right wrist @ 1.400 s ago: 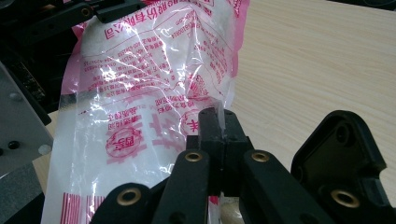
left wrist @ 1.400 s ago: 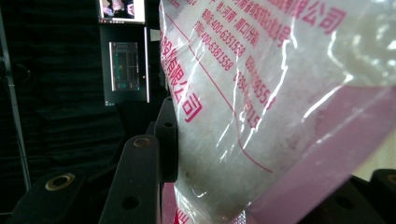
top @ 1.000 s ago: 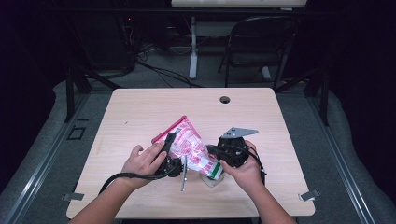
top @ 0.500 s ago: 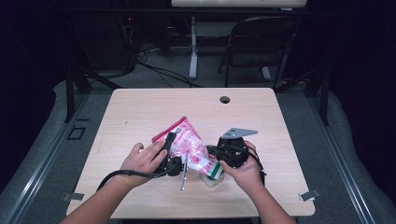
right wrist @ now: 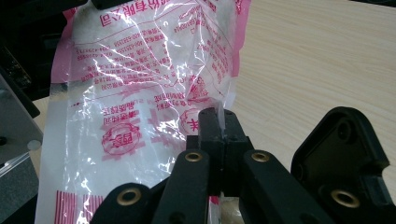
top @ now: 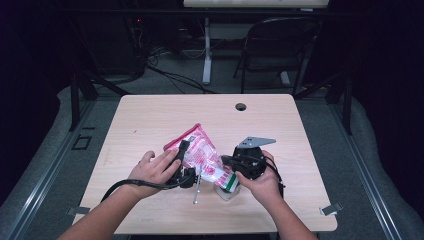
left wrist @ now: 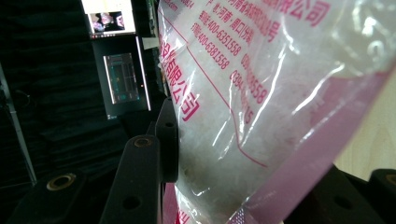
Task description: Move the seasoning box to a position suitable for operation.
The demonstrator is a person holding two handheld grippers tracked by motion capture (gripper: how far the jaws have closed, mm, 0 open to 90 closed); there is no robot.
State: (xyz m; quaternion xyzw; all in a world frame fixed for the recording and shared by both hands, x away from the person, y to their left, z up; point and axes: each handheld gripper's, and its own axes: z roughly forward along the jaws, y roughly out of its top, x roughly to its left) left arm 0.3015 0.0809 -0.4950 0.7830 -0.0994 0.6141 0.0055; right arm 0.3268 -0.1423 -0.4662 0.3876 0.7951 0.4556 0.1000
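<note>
Two grippers meet over one bag (top: 200, 152) near the front middle of the table (top: 150, 120) in the high view: the left gripper (top: 183, 150) lies at the bag's left edge under the left hand (top: 152, 170), and the right gripper (top: 239, 165), with its grey plate (top: 254, 142), sits at the bag's lower right in the right hand (top: 260, 180). A thin metal rod (top: 196, 187) lies on the table just below the bag, and a small white object with green on it (top: 227, 186) sits beside the right gripper. In the left gripper view the bag (left wrist: 261, 107), clear plastic with pink print and white powder inside, runs down between the black jaws, which close on it. In the right gripper view the jaws are pressed together on the bag's (right wrist: 140, 88) edge, the bag hanging above the bare table (right wrist: 317, 60).
</note>
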